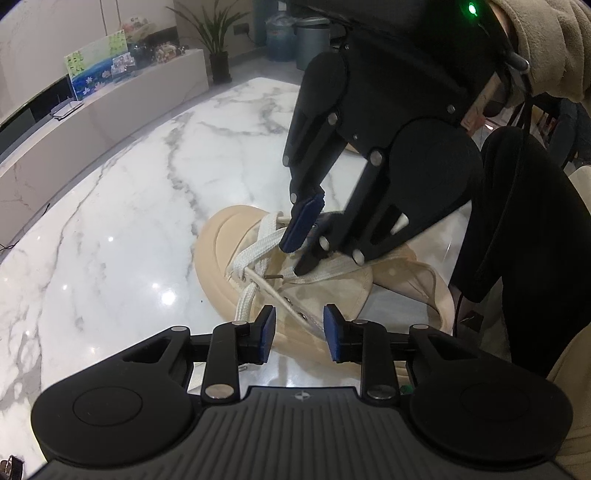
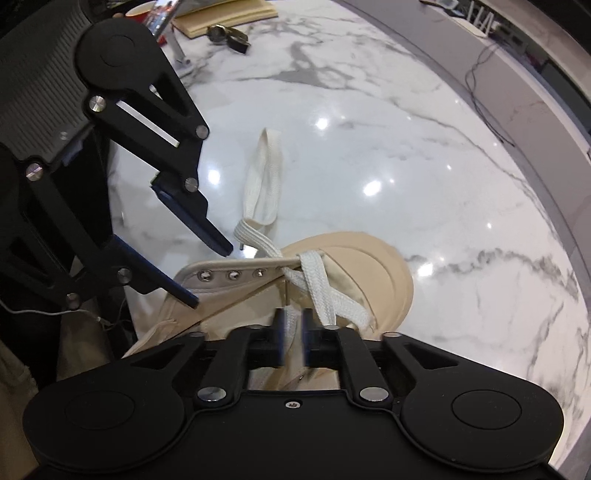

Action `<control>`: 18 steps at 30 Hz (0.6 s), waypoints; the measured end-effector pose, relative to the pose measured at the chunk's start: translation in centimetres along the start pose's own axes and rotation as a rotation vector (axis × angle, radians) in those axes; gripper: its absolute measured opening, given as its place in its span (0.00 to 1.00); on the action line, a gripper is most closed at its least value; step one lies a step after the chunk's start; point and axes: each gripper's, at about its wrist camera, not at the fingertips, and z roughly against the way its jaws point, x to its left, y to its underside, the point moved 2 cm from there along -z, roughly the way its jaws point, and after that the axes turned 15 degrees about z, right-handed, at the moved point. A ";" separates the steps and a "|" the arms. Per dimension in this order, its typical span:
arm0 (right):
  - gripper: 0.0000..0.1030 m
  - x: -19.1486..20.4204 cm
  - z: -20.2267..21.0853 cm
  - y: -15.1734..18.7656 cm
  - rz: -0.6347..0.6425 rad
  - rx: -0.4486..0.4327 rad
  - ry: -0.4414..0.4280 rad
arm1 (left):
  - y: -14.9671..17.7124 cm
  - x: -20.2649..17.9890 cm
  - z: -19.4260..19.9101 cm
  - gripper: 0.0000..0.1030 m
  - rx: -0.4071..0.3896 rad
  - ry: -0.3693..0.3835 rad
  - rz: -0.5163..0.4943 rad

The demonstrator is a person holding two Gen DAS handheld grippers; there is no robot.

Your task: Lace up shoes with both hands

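A beige canvas shoe (image 1: pixel 332 291) with a thick pale sole lies on the white marble table (image 1: pixel 129 221), toe pointing away. A flat white lace (image 1: pixel 255 254) crosses its lower eyelets. My left gripper (image 1: pixel 299 325) is open and empty, just above the near eyelet row. My right gripper (image 2: pixel 293 330) is shut on the white lace (image 2: pixel 291 325) over the shoe's tongue; in the left wrist view it (image 1: pixel 306 236) comes down from the upper right. In the right wrist view the shoe (image 2: pixel 332 269) shows its eyelet row, and a loose lace end (image 2: pixel 262 181) lies on the table beyond. The left gripper (image 2: pixel 210 273) stands open at the left.
A notebook (image 2: pixel 225 14) and dark small items (image 2: pixel 229 37) lie at the table's far edge in the right wrist view. A low white cabinet (image 1: pixel 110 99) with pictures, a potted plant (image 1: pixel 218 44) and a person's dark leg (image 1: pixel 517 240) border the table.
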 end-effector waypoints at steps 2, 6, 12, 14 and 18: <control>0.15 0.2 -0.3 0.0 -0.010 0.001 -0.010 | 0.0 0.0 0.0 0.27 0.001 -0.003 -0.001; 0.15 0.1 -0.9 0.0 -0.016 0.002 0.030 | 0.0 -0.1 0.0 0.27 0.002 -0.008 -0.004; 0.14 0.8 -1.5 0.0 0.054 -0.010 0.072 | 0.1 0.0 -0.1 0.27 0.004 -0.010 -0.008; 0.06 1.0 -1.6 -0.1 0.074 -0.004 0.089 | 0.0 0.0 -0.1 0.28 0.005 -0.010 -0.007; 0.00 0.8 -1.3 0.0 0.067 0.002 0.069 | 0.0 0.0 -0.1 0.28 0.005 -0.015 -0.008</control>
